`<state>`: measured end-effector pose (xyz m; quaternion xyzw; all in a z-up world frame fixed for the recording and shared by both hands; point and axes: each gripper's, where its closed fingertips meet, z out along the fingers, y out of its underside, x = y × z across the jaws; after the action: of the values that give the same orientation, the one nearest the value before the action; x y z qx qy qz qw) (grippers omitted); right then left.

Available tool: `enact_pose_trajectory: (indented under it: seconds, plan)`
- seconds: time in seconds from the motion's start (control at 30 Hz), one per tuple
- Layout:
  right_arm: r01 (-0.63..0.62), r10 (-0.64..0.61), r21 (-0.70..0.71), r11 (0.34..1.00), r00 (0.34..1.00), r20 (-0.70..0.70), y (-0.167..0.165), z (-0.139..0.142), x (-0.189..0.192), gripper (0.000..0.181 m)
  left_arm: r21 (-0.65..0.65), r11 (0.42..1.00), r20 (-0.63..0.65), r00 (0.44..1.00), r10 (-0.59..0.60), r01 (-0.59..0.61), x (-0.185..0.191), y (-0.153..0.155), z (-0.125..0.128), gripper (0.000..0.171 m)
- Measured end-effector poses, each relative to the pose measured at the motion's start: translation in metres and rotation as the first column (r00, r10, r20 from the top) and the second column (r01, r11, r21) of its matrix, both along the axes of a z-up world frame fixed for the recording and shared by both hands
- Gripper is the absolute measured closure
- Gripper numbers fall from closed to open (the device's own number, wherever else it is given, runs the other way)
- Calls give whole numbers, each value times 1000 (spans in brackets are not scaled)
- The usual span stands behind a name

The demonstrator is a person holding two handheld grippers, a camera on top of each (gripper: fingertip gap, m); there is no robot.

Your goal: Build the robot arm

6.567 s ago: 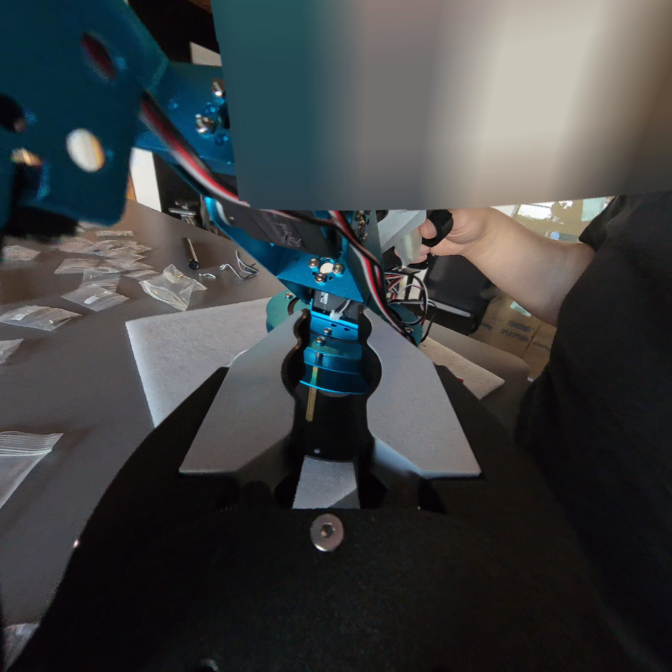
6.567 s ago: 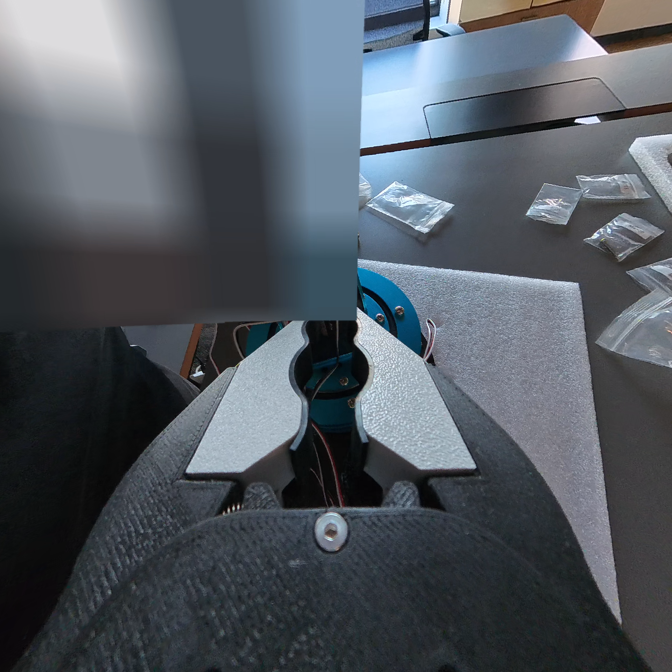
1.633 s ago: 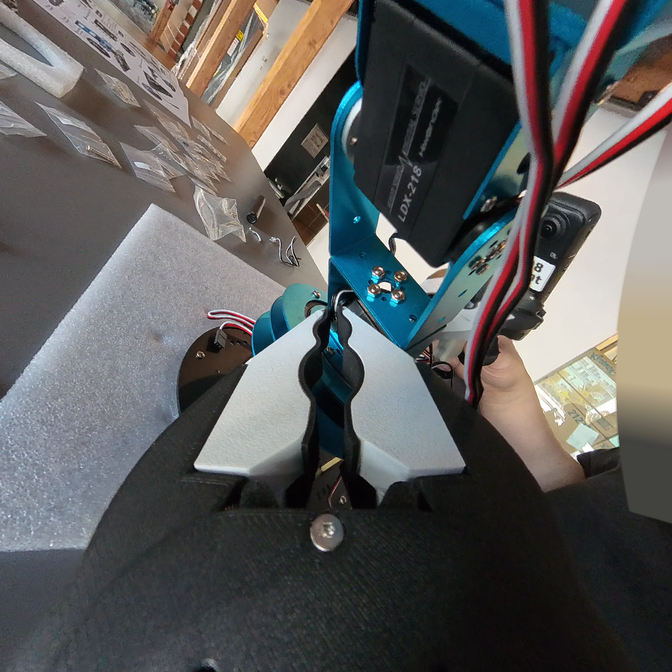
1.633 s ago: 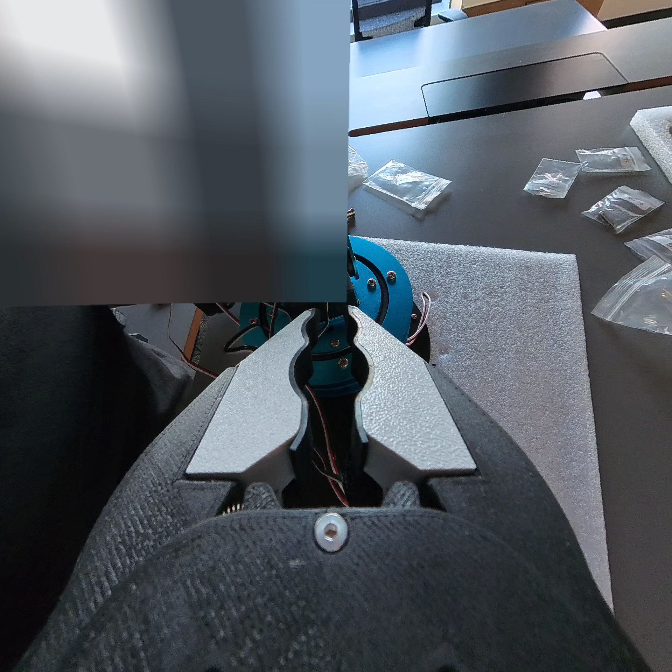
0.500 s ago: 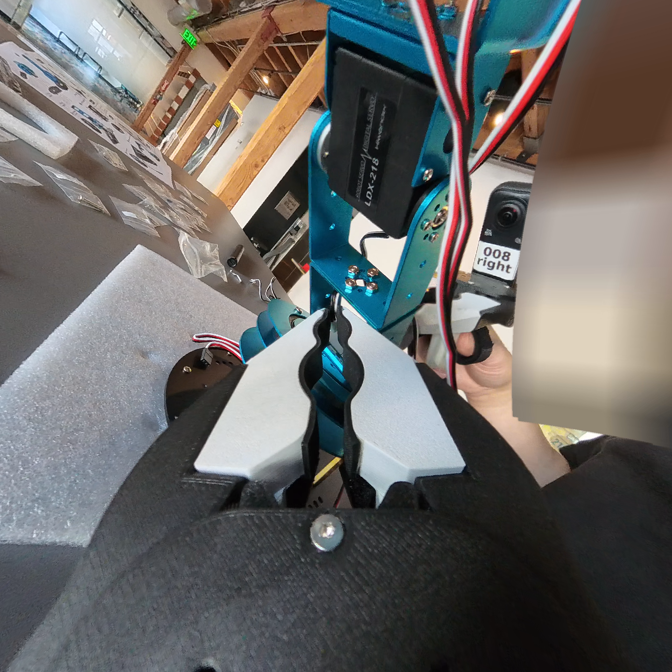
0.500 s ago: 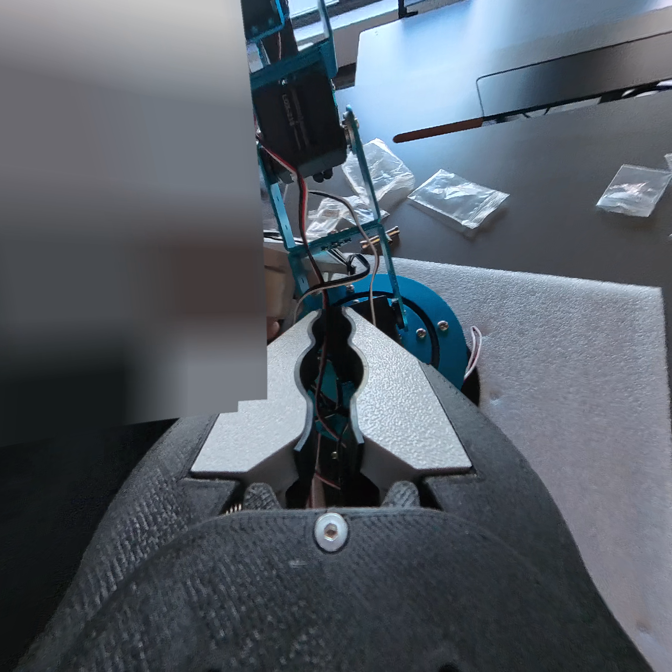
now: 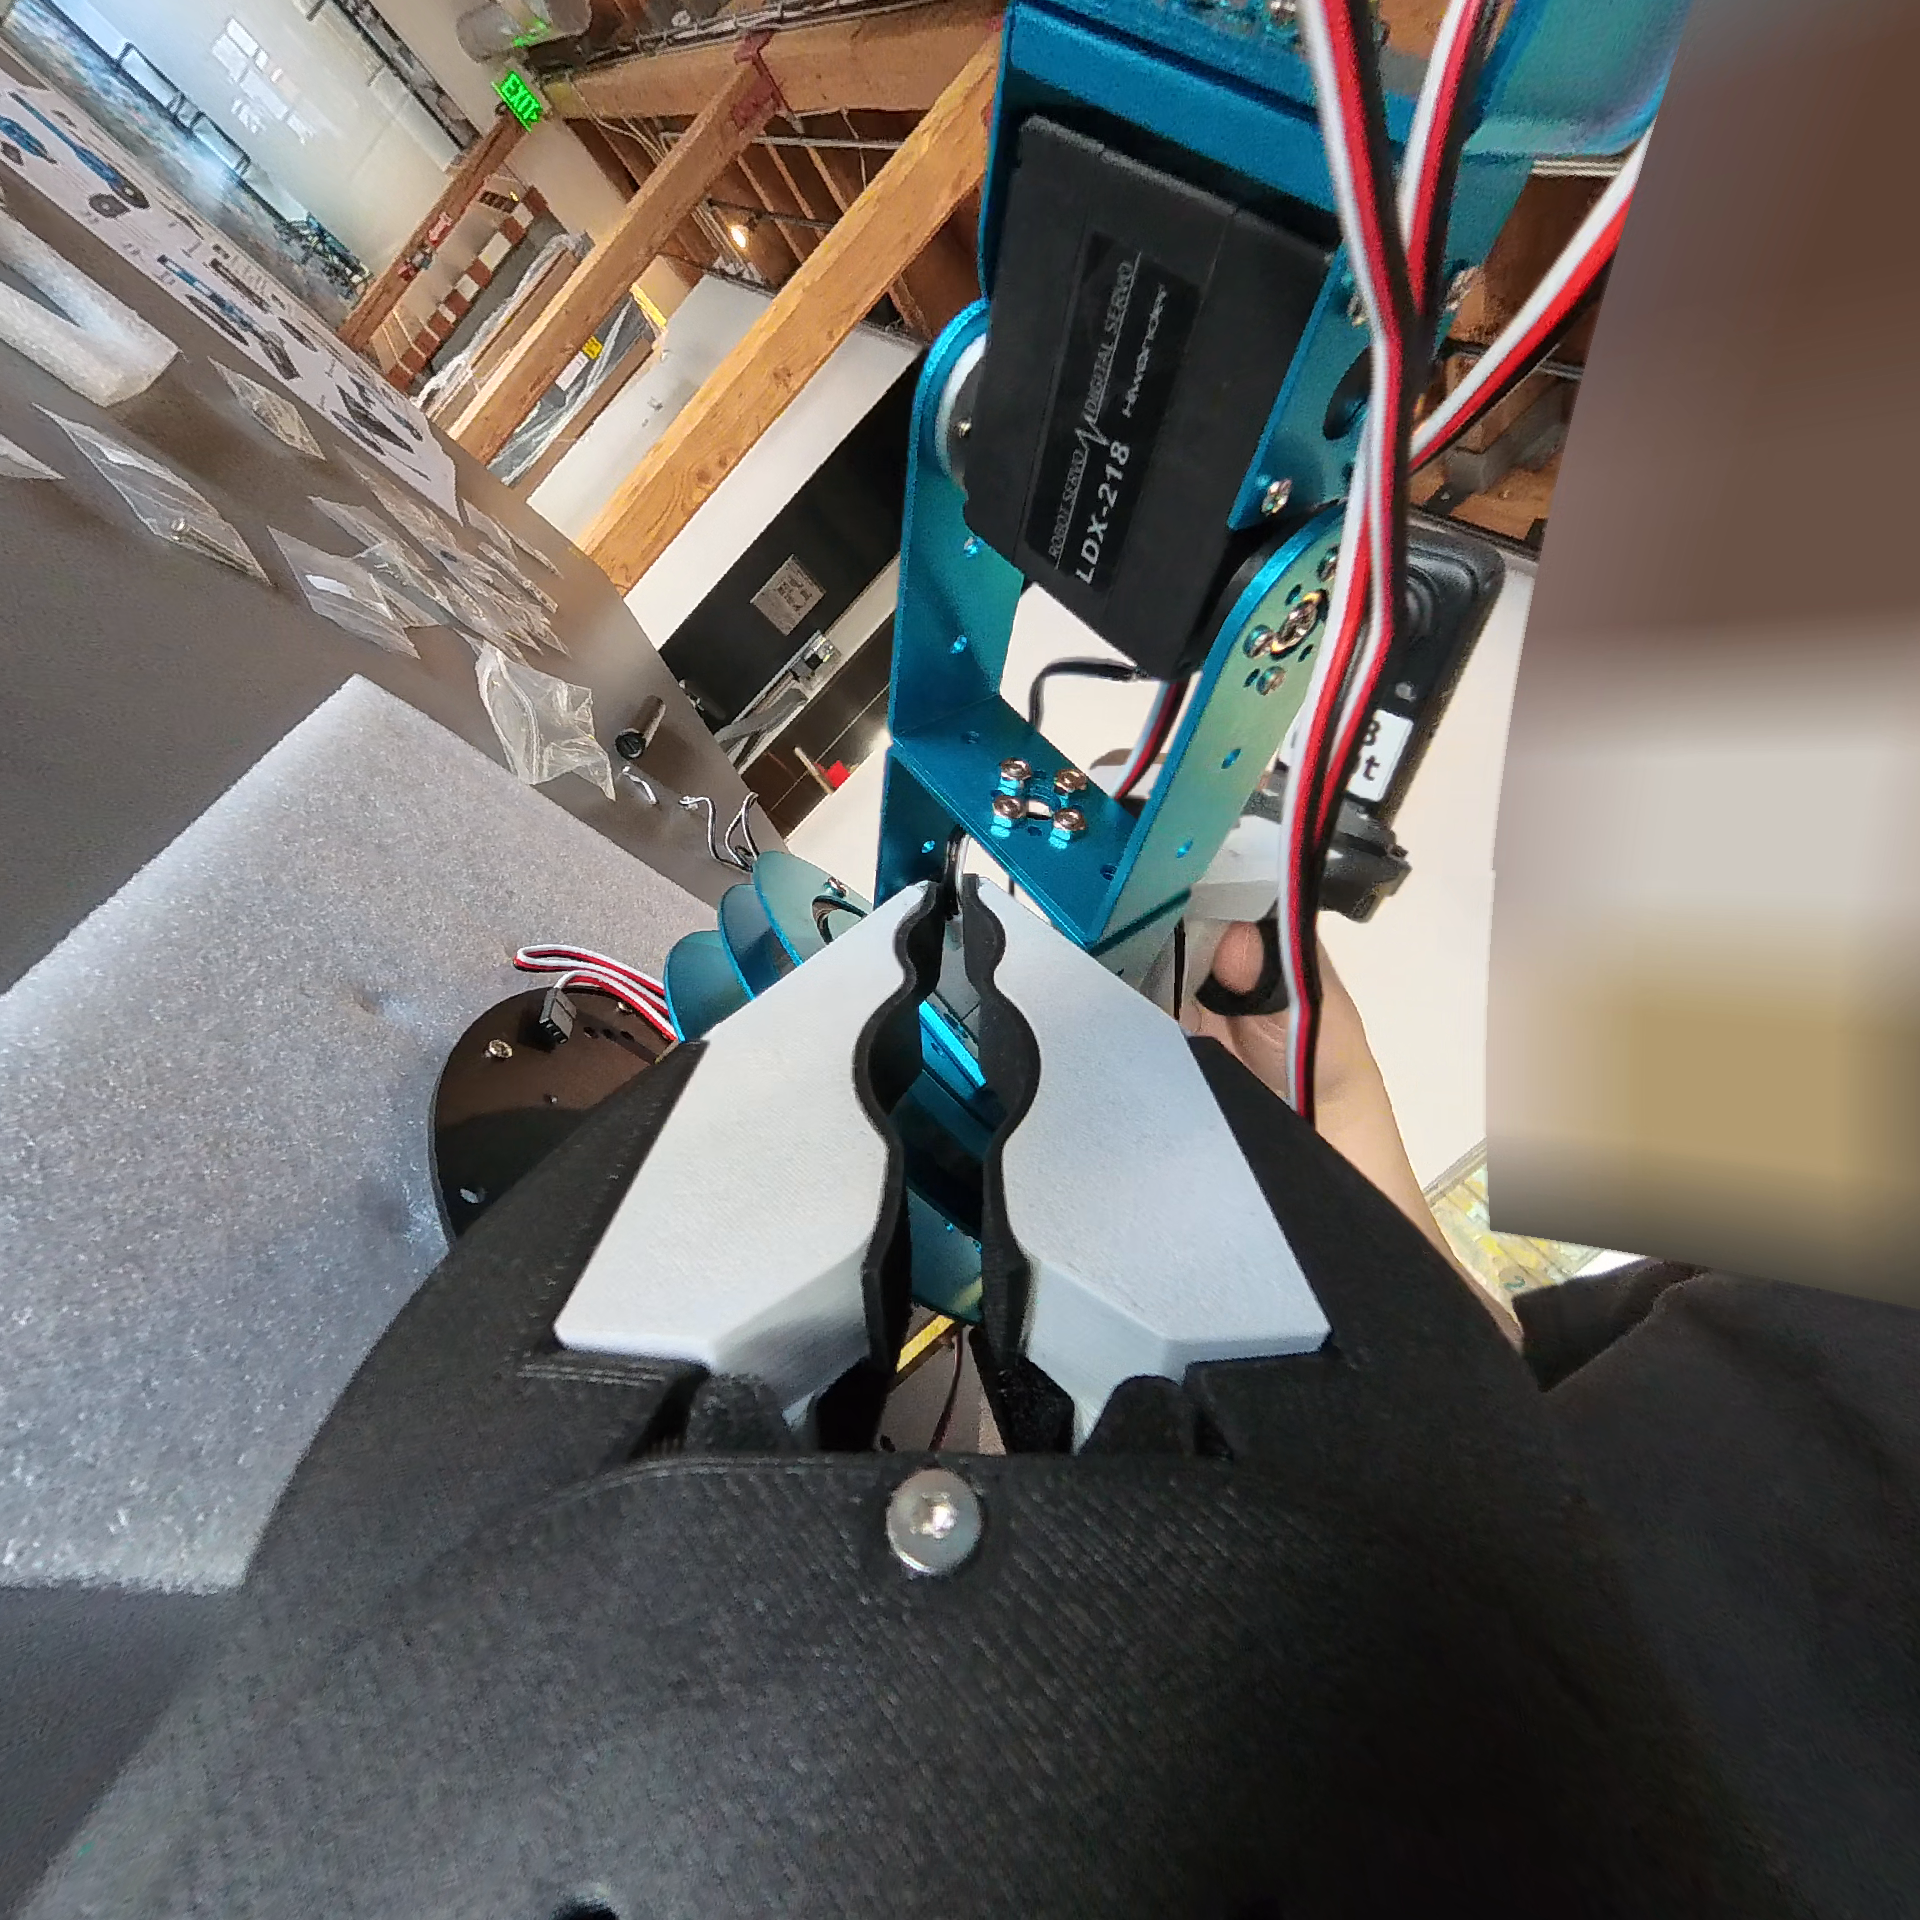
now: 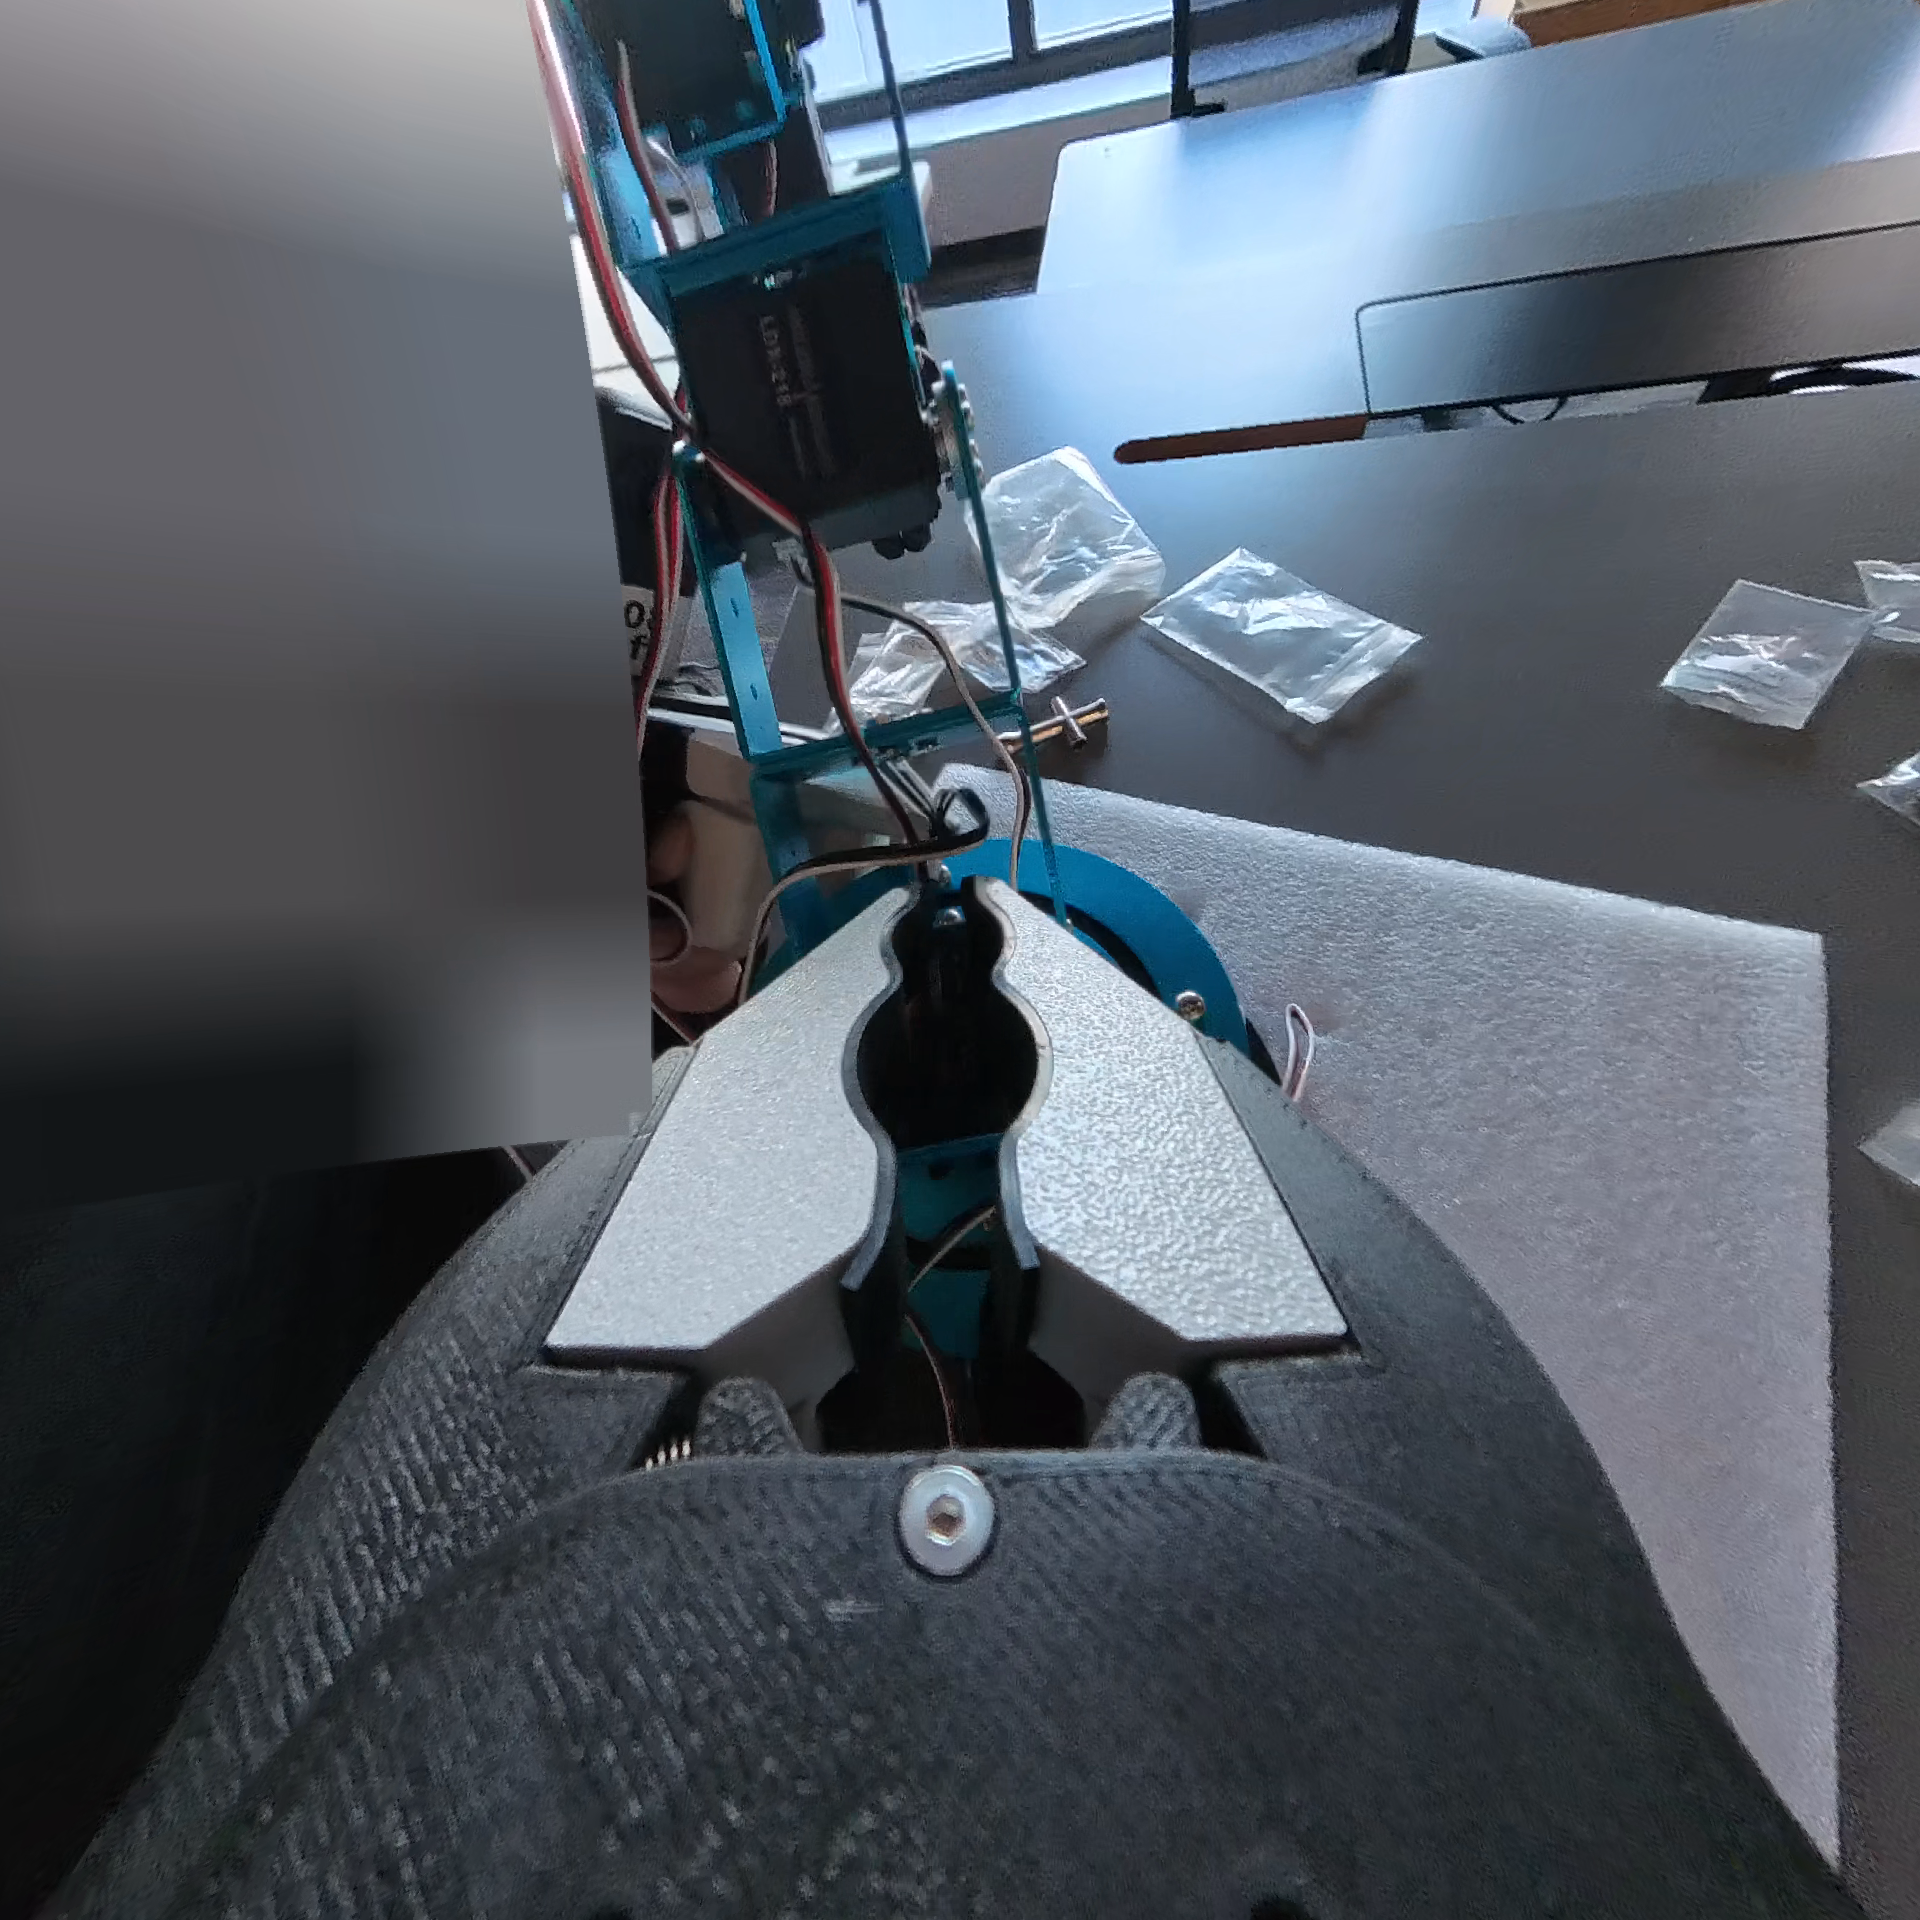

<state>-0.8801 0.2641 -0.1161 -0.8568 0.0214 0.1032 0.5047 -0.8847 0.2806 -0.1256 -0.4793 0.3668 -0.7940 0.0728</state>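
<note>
A small blue metal robot arm (image 7: 997, 665) with black servos (image 7: 1122, 395) and red, white and black wires stands upright over a foam sheet (image 7: 239, 1039). My left gripper (image 7: 951, 896) is shut on the arm's lower blue section, fingertips just under its bracket with several nuts. My right gripper (image 8: 945, 896) is shut on the same arm's lower part from the other side, above its round blue base (image 8: 1153, 940). The servo (image 8: 810, 405) rises above it. The right gripper's camera (image 7: 1397, 717) and a hand (image 7: 1278, 997) show behind the arm.
A round black plate (image 7: 520, 1081) with a plug lies on the foam beside the arm. Several clear plastic bags (image 8: 1278, 634) and a small cross-shaped wrench (image 8: 1075, 717) lie on the dark table (image 8: 1558, 499). A person in dark clothes sits close. Paper sheets lie at the far left. My left and right fingertips are right by each other. The servo (image 8: 810, 405) is about 8 cm from my left fingertips.
The blue arm has swung from leaning over to upright. My left gripper has closed further on its lower part. Both grippers have kept hold, and in the last half second little has moved.
</note>
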Motion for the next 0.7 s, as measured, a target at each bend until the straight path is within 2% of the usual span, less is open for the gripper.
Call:
enact_pose_trajectory:
  seconds: [0.07,0.17,0.27,0.37,0.47,0.53,0.7]
  plan:
    - [-27,27,-11,1000,1000,-13,2,-2,-4,178,-5,1000,3,1000,-4,4,0,0,0,171]
    - [-92,95,-68,993,995,41,-3,-6,-8,177,-5,1000,6,1000,-5,5,1,0,0,171]
    - [-131,134,-65,989,990,44,-7,1,-7,177,-5,1000,5,1000,-5,5,1,-1,0,171]
    - [-76,76,-9,997,996,37,-1,9,4,178,-4,1000,7,1000,-4,4,1,-1,0,171]
    - [-118,118,21,993,993,11,3,12,-8,181,-1,1000,8,1000,1,-1,2,0,0,171]
    - [-92,92,-4,996,993,67,5,6,-4,181,-2,1000,8,1000,1,-1,2,0,0,171]
    - [-76,79,-47,996,995,57,8,-2,-4,181,-6,1000,10,1000,1,-1,3,0,0,171]
